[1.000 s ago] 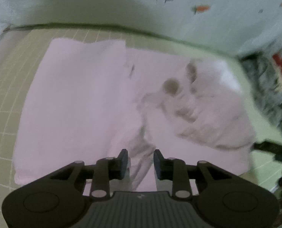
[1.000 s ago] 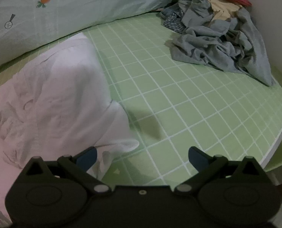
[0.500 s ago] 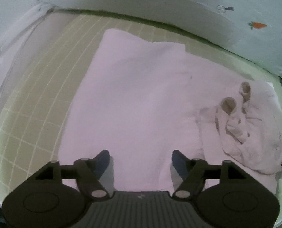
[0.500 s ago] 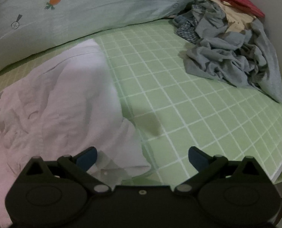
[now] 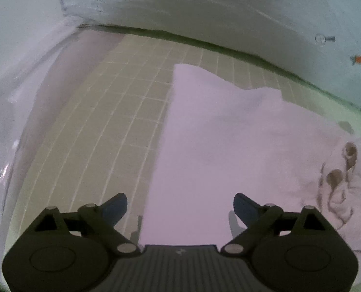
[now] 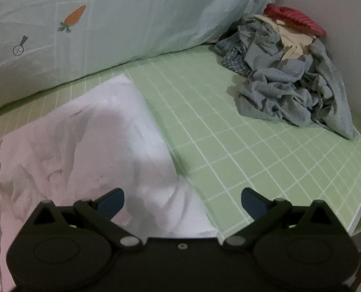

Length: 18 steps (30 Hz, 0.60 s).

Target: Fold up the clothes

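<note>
A green grid-lined mat (image 6: 241,150) spreads ahead of the tongs; beyond it leans a pale carrot-print pillow (image 6: 131,19).

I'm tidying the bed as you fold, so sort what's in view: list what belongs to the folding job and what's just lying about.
Job:
pink garment
pile of unfolded clothes
left gripper, open
right gripper, open

Lying about:
carrot-print pillow
green grid sheet

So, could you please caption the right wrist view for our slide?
Open right gripper above the pale pink garment on the green grid mat; unfolded clothes pile beyond.
</note>
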Motion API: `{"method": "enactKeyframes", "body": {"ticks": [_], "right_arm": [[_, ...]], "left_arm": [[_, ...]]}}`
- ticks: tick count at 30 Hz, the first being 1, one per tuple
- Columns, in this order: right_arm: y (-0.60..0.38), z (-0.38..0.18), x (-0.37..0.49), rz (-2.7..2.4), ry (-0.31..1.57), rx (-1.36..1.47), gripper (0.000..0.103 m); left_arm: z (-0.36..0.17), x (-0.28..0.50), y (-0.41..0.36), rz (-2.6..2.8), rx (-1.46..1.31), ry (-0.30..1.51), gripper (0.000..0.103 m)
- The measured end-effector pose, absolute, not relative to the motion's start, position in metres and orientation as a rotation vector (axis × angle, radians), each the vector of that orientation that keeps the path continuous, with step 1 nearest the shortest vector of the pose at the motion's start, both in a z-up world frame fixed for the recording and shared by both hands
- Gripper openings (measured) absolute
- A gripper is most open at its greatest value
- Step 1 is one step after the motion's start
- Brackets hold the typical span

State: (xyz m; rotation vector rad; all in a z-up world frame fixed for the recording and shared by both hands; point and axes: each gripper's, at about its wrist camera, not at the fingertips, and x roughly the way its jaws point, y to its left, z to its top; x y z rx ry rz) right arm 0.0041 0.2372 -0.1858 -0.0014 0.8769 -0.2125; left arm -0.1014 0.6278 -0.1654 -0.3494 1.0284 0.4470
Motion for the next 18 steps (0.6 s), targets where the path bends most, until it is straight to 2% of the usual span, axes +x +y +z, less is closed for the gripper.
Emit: {"method": "enactKeyframes", "body": {"ticks": [8,18], "right_arm": [[0.252,-0.199,0.021,-0.258,0.928,0.036,0.103],[0.262,-0.198,0.000,-0.276,0.925,-0.005,0.103]], "left_arm": [[-0.189,-0.057,0.629,0.196,-0.048,1.104,0.094],[-0.206,-0.059,0.636,0.149,-0.108,1.099,0.094]]}}
